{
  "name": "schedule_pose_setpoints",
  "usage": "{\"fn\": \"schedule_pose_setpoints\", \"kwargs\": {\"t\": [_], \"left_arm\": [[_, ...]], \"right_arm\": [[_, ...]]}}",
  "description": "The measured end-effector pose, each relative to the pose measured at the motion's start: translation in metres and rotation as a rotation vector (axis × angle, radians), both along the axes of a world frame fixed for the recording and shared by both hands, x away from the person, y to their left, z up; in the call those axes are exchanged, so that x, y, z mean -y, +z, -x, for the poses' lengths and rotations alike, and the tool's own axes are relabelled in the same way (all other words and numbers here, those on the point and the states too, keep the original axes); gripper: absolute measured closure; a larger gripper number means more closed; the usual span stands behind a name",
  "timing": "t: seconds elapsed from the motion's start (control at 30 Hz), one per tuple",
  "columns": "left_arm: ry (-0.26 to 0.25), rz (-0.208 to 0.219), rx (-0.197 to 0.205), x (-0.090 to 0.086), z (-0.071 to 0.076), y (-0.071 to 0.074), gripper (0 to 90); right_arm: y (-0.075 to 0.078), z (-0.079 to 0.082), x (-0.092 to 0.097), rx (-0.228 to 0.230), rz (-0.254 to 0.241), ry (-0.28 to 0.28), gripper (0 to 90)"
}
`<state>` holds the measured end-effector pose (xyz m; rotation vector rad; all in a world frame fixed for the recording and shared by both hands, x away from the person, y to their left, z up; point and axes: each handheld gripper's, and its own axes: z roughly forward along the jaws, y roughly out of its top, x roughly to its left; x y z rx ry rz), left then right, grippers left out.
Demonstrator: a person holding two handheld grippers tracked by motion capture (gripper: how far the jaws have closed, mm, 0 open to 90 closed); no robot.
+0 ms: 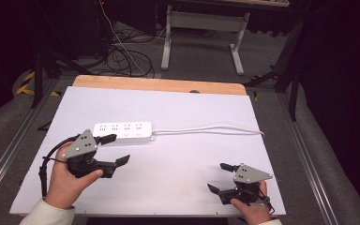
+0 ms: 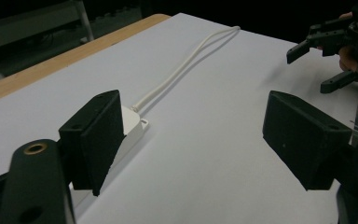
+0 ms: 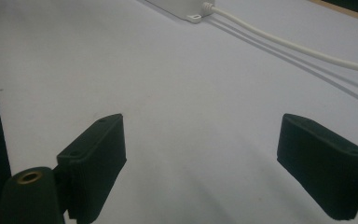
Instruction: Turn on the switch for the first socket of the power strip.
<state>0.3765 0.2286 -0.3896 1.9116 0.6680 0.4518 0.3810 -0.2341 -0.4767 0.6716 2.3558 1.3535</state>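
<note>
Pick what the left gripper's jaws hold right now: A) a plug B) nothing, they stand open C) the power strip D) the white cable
B: the left gripper has its jaws spread apart beside the power strip, with bare white table between them.

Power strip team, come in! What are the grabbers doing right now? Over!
Left gripper open, nothing between jaws, beside power strip's left end. Right gripper open, empty, at near right of table. White cord trails right. Nothing in the way.
</note>
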Motion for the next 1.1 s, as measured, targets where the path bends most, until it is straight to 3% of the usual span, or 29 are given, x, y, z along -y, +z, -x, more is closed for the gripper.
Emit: {"fn": "schedule_pose_setpoints", "kwargs": {"t": [0.17,0.43,0.53,0.7,0.97,1.1], "left_arm": [[0.019,0.037,-0.012,-0.010,0.006,-0.014,16.2],[0.009,0.038,0.009,-0.025,0.014,-0.027,10.9],[-0.002,0.019,0.027,-0.030,0.018,-0.034,8.6],[0.015,0.019,0.010,-0.036,0.024,-0.044,8.7],[-0.005,0.083,-0.008,-0.049,0.030,-0.063,8.7],[0.014,0.047,-0.011,-0.054,0.037,-0.074,8.7]], "right_arm": [[0.000,0.000,0.000,-0.001,-0.008,0.002,15.9],[0.001,0.000,0.001,0.000,-0.012,0.007,15.8],[0.001,0.001,0.001,0.002,-0.012,0.008,15.8],[0.001,0.001,0.001,0.002,-0.013,0.010,15.8],[0.001,0.001,0.001,0.002,-0.014,0.012,15.8],[0.001,0.001,0.001,0.002,-0.016,0.014,15.8]]}}
